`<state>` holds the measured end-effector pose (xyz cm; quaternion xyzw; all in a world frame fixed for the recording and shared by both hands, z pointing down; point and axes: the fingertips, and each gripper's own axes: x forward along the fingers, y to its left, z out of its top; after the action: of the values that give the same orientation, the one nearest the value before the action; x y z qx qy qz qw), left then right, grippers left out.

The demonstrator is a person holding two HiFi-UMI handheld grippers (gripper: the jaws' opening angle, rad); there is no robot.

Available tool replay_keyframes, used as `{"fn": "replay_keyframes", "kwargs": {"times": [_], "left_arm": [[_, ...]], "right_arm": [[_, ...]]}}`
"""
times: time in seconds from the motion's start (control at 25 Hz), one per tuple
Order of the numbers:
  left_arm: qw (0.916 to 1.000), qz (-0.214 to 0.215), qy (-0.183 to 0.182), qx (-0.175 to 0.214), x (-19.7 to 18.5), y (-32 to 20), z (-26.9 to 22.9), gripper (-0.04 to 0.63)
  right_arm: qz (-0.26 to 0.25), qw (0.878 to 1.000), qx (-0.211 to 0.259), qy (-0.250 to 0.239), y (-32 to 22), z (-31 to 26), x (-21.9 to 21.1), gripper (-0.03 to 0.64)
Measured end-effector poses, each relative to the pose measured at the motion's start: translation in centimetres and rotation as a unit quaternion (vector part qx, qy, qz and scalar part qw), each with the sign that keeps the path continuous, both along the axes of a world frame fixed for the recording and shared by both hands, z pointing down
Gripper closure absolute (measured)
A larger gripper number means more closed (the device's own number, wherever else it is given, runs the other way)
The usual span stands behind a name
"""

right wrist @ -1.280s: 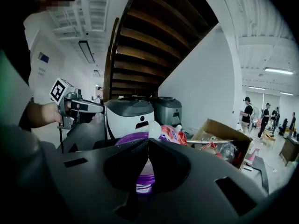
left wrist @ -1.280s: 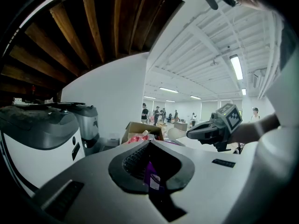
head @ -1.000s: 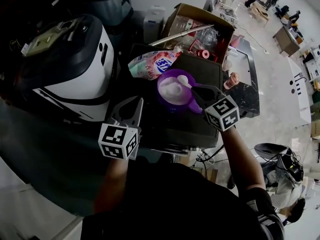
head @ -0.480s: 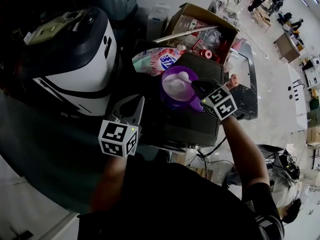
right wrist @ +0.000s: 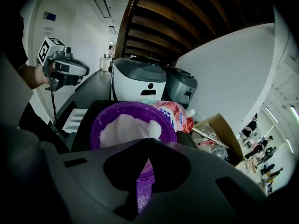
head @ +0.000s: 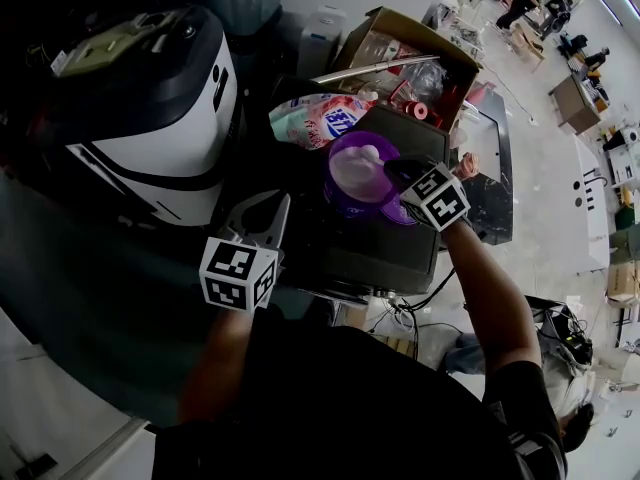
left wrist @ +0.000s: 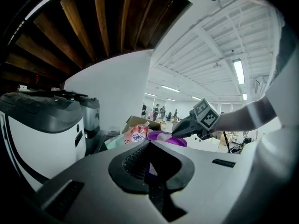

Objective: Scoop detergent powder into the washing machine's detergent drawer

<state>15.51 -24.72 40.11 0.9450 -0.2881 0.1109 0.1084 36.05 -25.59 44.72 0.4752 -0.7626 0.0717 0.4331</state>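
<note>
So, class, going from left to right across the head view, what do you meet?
White-and-black machine → left gripper → purple bowl of powder → the person's right forearm.

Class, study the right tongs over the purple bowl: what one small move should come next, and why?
Probably raise the right tongs slightly, keeping the white scoop level. They look shut on its handle, and its head sits in the white powder in the purple bowl, so a load seems ready to lift out.

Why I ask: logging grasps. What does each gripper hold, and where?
The right gripper holds the white scoop by its handle end; left gripper holds nothing.
</note>
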Motion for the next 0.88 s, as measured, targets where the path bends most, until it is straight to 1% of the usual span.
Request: {"fn": "replay_keyframes", "kwargs": {"times": [0.2, 0.32, 0.48, 0.64, 0.88], "left_arm": [[1.0000, -0.002, -0.001, -0.005, -0.1, -0.1, 0.4, 0.588], [1.0000, -0.004, -0.001, -0.007, -0.2, -0.1, 0.5, 0.588], [0.9999, -0.005, -0.003, -0.011, -0.4, -0.2, 0.8, 0.588], [0.9999, -0.009, -0.004, -0.012, -0.7, -0.5, 1.1, 0.588], [0.9998, -0.011, -0.005, -0.018, -0.8, -0.7, 1.4, 0.588]], "right_arm": [[-0.021, 0.999, -0.022, 0.032, -0.3, 0.9, -0.2, 0.597], [-0.028, 0.998, -0.033, 0.040, -0.5, 1.0, -0.3, 0.597], [-0.037, 0.997, -0.048, 0.040, -0.7, 1.2, -0.7, 0.597], [-0.045, 0.997, -0.056, 0.025, -1.2, 1.8, -0.9, 0.598], [-0.040, 0.996, -0.083, 0.009, -1.1, 1.8, -1.1, 0.598]]}}
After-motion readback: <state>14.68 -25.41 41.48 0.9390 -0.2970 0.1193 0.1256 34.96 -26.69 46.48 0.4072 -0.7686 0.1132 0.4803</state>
